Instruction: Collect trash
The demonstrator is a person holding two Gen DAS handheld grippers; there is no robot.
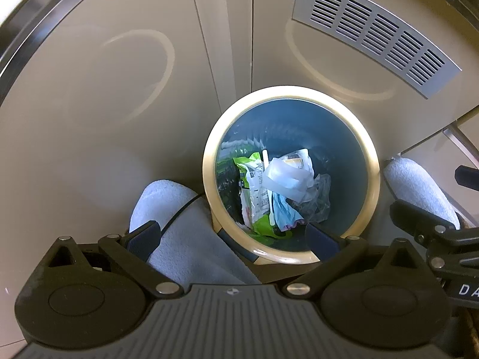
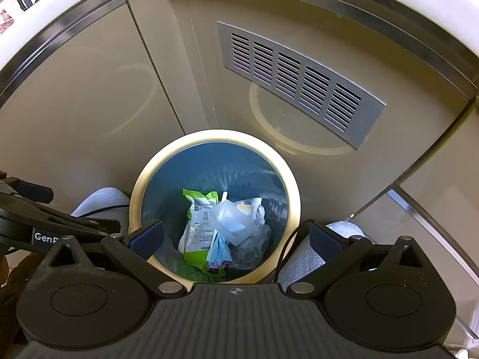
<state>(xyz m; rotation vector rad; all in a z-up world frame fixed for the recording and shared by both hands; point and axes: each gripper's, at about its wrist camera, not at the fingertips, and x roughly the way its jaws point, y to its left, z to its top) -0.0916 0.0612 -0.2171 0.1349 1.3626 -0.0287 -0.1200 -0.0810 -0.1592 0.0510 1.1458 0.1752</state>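
Observation:
A round bin with a cream rim (image 1: pixel 209 137) and blue inside stands on the floor below me; it also shows in the right wrist view (image 2: pixel 140 176). Inside lie a green-and-white wrapper (image 1: pixel 254 185) (image 2: pixel 199 218), a clear plastic cup (image 1: pixel 284 176) (image 2: pixel 230 218), a light blue crumpled piece (image 1: pixel 283 212) (image 2: pixel 218 249) and clear film (image 1: pixel 320 197) (image 2: pixel 254 245). My left gripper (image 1: pixel 232 239) is open and empty above the bin's near left edge. My right gripper (image 2: pixel 236 239) is open and empty above the bin's near side.
Beige cabinet fronts stand behind the bin, with a metal vent grille (image 1: pixel 377 33) (image 2: pixel 299 80). The person's feet in grey slippers flank the bin (image 1: pixel 179 227) (image 1: pixel 419 185) (image 2: pixel 101 203) (image 2: pixel 311 254). The right gripper's body (image 1: pixel 443 239) shows at the left view's right edge; the left gripper's body (image 2: pixel 45 224) at the right view's left edge.

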